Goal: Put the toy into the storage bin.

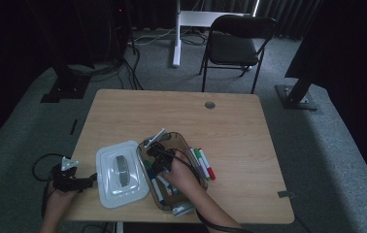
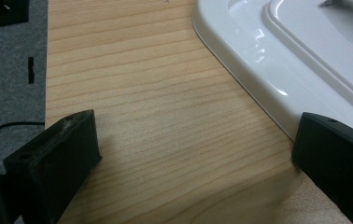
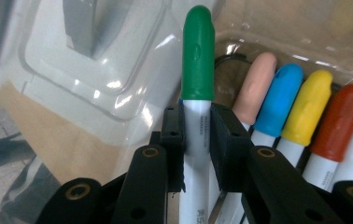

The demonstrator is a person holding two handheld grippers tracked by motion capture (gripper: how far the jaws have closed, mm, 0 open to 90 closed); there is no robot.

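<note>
Inside the clear box (image 1: 184, 145), right hand-held gripper (image 3: 197, 135) clamped around green-capped marker (image 3: 198, 60); left hand-held gripper (image 2: 188, 154) wide, low over table (image 2: 165, 140).

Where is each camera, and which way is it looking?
High view: above the person's side, facing forward and down on the table; forearms and both hands show.
Left gripper view: rides the left gripper, looking between open jaws at wood and the white lid.
Right gripper view: rides the right gripper, clamping a green marker.
All three views share the lid.

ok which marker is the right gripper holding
The green-capped marker. The right gripper is shut on its white barrel, cap raised above the peach, blue, yellow and orange-capped ones lying loose beside it in the clear box.
</note>
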